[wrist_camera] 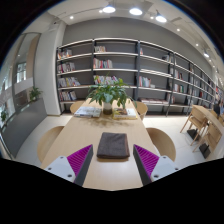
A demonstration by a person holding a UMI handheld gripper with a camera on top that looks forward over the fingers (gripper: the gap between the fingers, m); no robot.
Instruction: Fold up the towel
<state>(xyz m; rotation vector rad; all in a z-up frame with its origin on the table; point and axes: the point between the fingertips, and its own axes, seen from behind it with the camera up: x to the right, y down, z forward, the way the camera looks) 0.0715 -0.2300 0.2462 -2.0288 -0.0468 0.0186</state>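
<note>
The gripper (112, 163) hangs above the near end of a long wooden table (95, 130), its fingers spread wide and holding nothing. On the table, between the two pink pads (80, 158) and a little beyond them, lies the towel (113, 146), dark grey and already folded into a neat rectangle, with a gap at either side. Farther along the table stands a potted plant (108, 95) among some papers (88, 112). Chairs (162, 142) flank the table, and bookshelves (120, 65) line the wall behind it.
</note>
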